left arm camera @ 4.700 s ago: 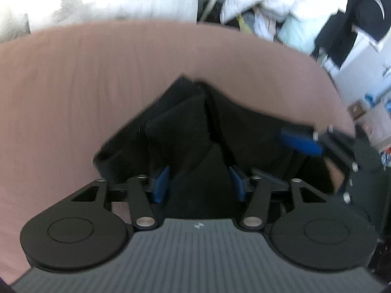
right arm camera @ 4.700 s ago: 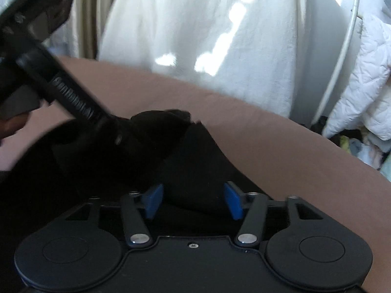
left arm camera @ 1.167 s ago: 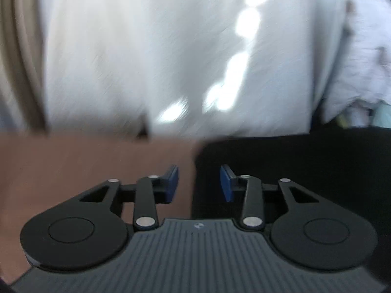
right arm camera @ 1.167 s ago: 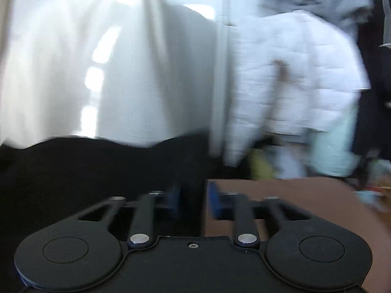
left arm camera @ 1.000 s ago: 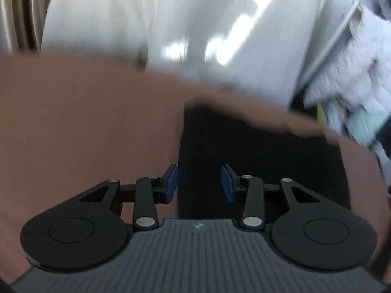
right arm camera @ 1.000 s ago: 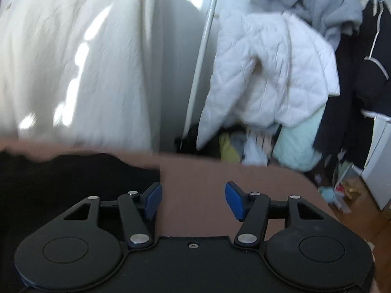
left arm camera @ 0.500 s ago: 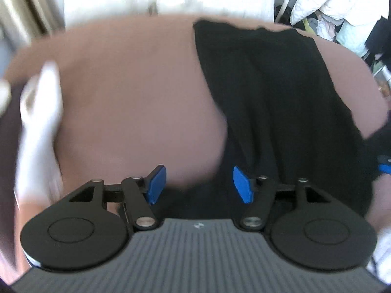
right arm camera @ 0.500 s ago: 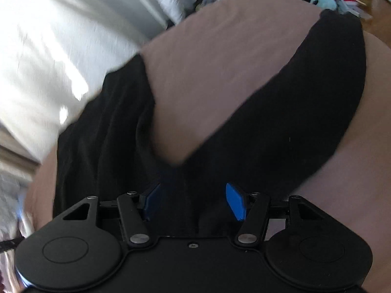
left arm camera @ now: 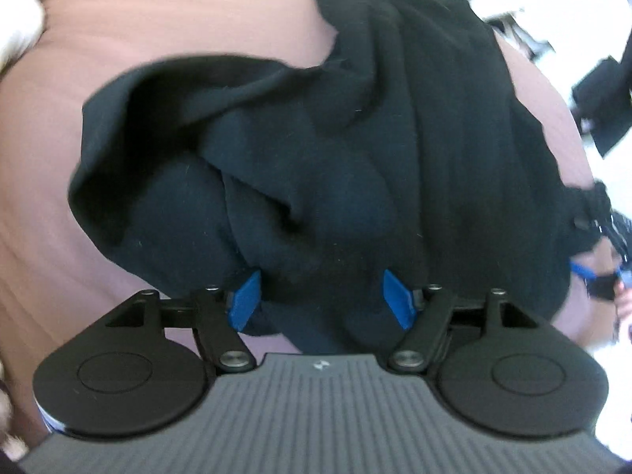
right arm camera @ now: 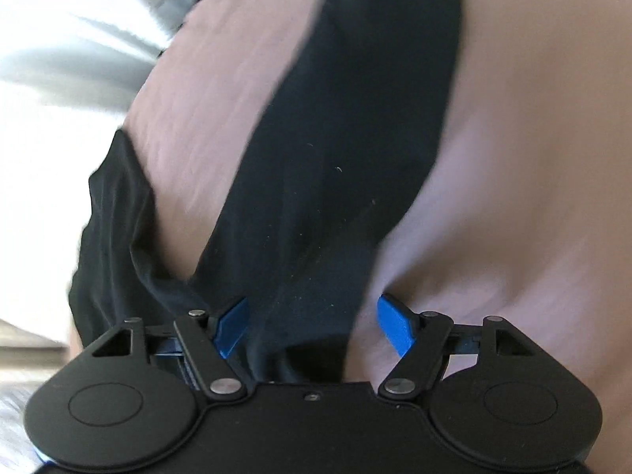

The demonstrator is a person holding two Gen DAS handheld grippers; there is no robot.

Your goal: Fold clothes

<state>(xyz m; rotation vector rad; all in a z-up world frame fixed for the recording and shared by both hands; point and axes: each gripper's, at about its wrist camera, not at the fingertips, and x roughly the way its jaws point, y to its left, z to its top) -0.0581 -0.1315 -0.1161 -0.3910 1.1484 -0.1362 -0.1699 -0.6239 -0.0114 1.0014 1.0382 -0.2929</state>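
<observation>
A black garment (left arm camera: 355,150) lies spread and partly bunched on a pinkish-brown bed sheet (left arm camera: 166,19). My left gripper (left arm camera: 322,296) is open, its blue pads on either side of a rumpled fold at the garment's near end. In the right wrist view a long black strip of the garment (right arm camera: 347,150) runs away across the sheet (right arm camera: 533,158). My right gripper (right arm camera: 312,324) is open, with the near end of that strip lying between its jaws. The right gripper's blue tip (left arm camera: 584,270) shows at the right edge of the left wrist view.
White fabric (right arm camera: 59,59) lies past the bed's far edge in the right wrist view. Dark clothes (left arm camera: 604,94) and white items lie beyond the bed at the right in the left wrist view. A white furry thing (left arm camera: 15,39) sits at the upper left.
Both grippers have dropped close to the near end of the black garment. Both sets of jaws have opened wider. The garment now lies spread on the bed instead of hanging.
</observation>
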